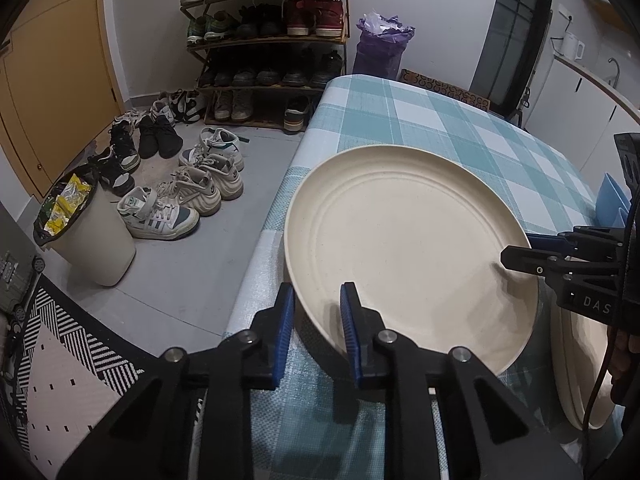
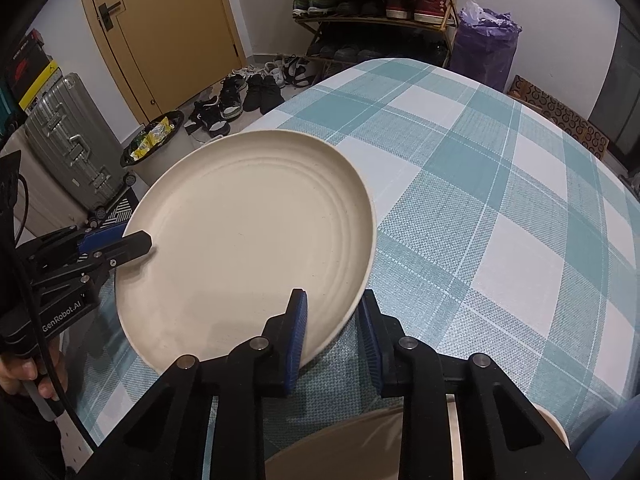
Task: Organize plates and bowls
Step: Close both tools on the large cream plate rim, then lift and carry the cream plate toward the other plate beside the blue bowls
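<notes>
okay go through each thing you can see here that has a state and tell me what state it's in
cream plate: tilted, lifted off the checked tablecloth, gripped at two rim spots
left gripper: shut on the plate's rim
right gripper: straddling the rim, grip unclear
plate stack: lying flat
door: closed

Plate (image 1: 408,256): above the table (image 1: 440,120), near its left edge.
Shoe rack (image 1: 268,40): on floor beyond the table.
Bin (image 1: 92,236): left of table.
</notes>
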`<state>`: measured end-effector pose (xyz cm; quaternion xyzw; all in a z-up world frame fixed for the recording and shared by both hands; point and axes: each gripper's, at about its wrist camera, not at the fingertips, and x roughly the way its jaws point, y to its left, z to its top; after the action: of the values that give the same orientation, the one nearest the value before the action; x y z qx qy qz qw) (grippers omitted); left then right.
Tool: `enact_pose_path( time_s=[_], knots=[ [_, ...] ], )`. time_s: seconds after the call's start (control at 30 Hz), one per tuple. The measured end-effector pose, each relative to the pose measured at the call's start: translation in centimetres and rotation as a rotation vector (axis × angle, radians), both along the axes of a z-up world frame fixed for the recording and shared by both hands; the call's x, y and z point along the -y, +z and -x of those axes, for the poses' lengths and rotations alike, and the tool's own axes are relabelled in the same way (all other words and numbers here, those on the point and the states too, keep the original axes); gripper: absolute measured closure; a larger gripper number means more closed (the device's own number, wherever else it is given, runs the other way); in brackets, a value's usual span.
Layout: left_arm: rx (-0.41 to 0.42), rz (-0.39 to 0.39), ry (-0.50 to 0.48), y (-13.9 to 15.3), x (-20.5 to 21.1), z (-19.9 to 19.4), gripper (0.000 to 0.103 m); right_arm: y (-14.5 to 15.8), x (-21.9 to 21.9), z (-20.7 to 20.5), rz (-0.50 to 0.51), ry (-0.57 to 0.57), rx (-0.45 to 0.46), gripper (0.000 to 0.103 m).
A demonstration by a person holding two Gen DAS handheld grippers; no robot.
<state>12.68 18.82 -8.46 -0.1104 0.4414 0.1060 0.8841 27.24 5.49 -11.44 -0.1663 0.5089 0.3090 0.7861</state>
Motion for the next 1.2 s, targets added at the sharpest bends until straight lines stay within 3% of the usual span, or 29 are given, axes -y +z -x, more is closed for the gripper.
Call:
enact_pose_path(
  time_s=[0.53, 1.2],
  knots=[
    [0.027, -0.02, -0.002, 1.2, 0.5, 0.8, 0.083, 0.9, 0.2, 0.8, 0.007, -0.002, 0.05, 0.079],
    [0.088, -0.041, -0.026, 4.1, 2.6, 1.7, 0.083, 4.6, 2.6, 2.5, -0.038, -0.033, 0.111, 0.079]
  ],
)
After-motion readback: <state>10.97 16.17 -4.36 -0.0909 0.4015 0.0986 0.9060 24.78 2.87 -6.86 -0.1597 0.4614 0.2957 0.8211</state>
